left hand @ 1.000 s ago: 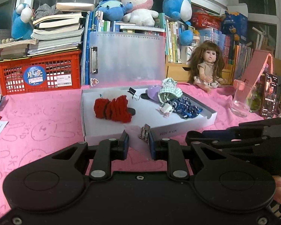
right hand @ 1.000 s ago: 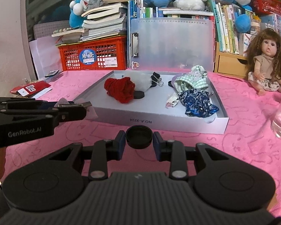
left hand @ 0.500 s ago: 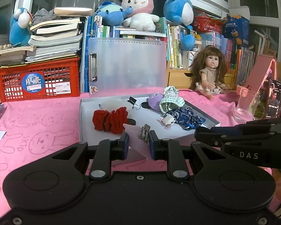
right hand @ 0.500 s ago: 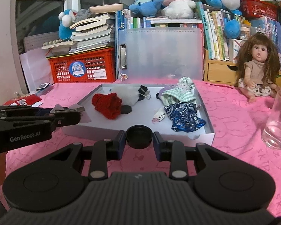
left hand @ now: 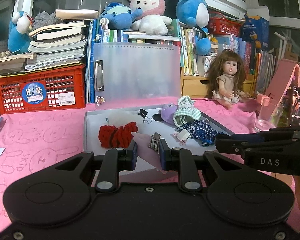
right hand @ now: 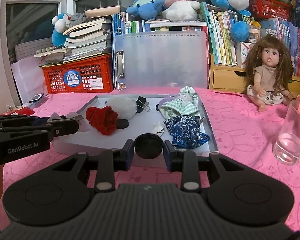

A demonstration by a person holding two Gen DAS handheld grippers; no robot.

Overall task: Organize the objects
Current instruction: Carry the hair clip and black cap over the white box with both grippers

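The left gripper [left hand: 148, 153] was clamped on a pink translucent clip [left hand: 148, 150], the right gripper [right hand: 148, 152] on a black round lid [right hand: 148, 145]. Both hung just short of the white tray [right hand: 208, 124] ahead, probably so each piece could be dropped among the red knit [right hand: 102, 119] and doll clothes [right hand: 183, 129] there.

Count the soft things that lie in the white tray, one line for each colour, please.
Red knitted piece: 1
White fluffy piece: 1
Green checked cloth: 1
Dark blue patterned cloth: 1
Purple plush: 1
Total in the white tray: 5
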